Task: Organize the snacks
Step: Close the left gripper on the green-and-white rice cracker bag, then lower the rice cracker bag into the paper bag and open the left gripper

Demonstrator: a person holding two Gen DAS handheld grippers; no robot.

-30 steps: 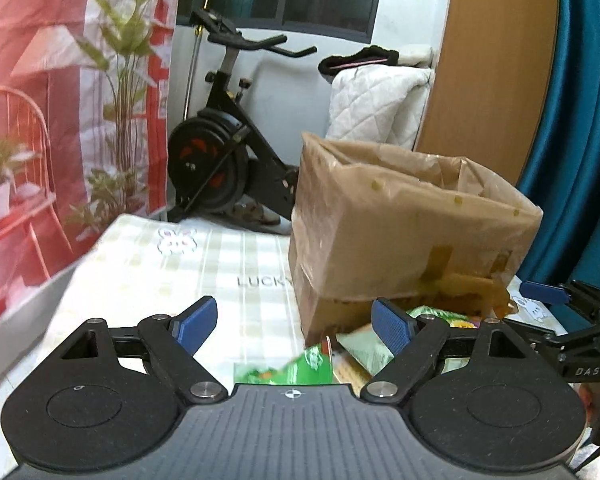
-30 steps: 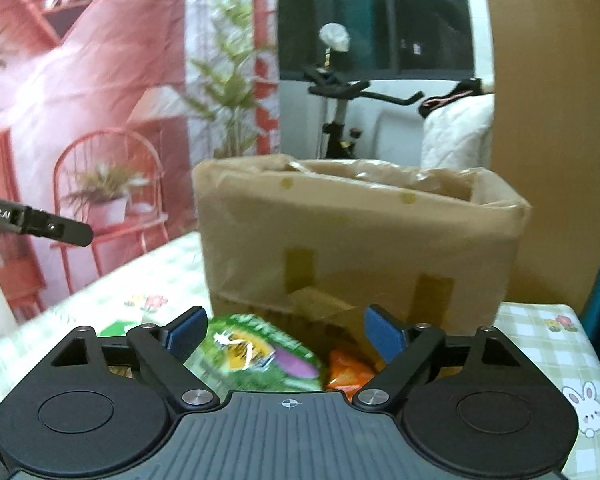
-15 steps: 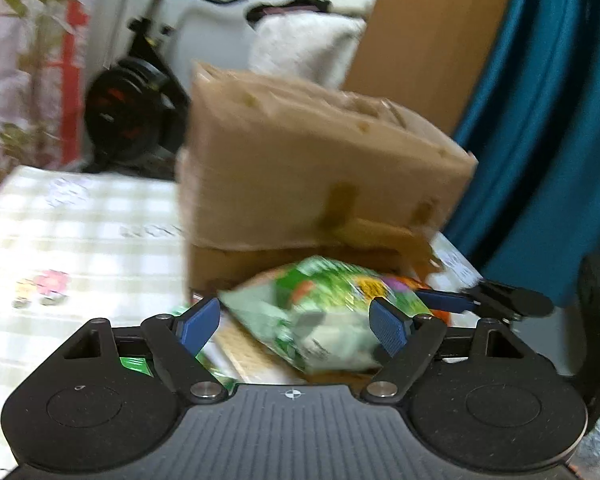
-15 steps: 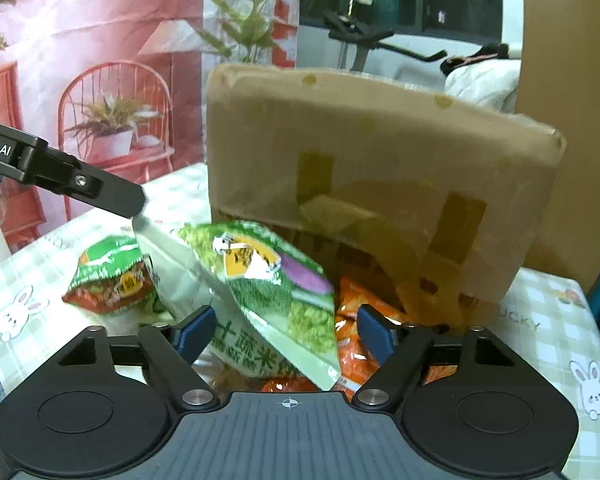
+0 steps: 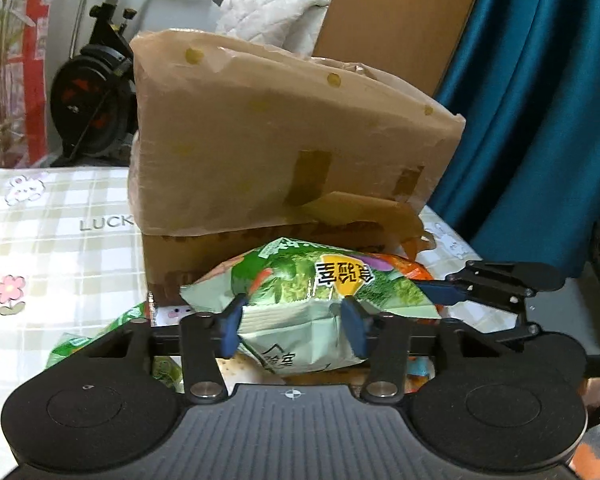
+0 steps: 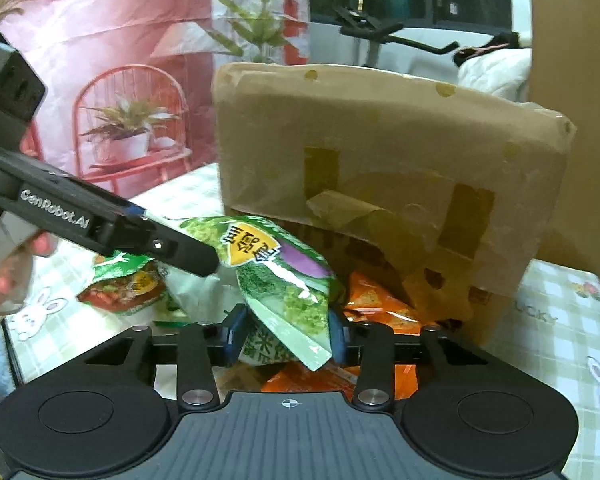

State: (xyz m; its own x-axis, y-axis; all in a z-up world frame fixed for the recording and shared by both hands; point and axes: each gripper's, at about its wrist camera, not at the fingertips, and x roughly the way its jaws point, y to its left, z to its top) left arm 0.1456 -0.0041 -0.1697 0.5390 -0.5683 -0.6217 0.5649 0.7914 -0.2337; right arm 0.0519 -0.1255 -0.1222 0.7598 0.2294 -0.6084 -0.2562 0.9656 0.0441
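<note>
You have both the left gripper (image 5: pixel 292 330) and right gripper (image 6: pixel 286 330) pinched on one green snack bag (image 5: pixel 300 300) — pull apart and it may tear

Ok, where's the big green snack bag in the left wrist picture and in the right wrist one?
Left wrist: green snack bag low centre, pinched by the left tool.
Right wrist: same bag low centre, pinched by the right tool.
Shared landmark: taped brown box directly behind.
</note>
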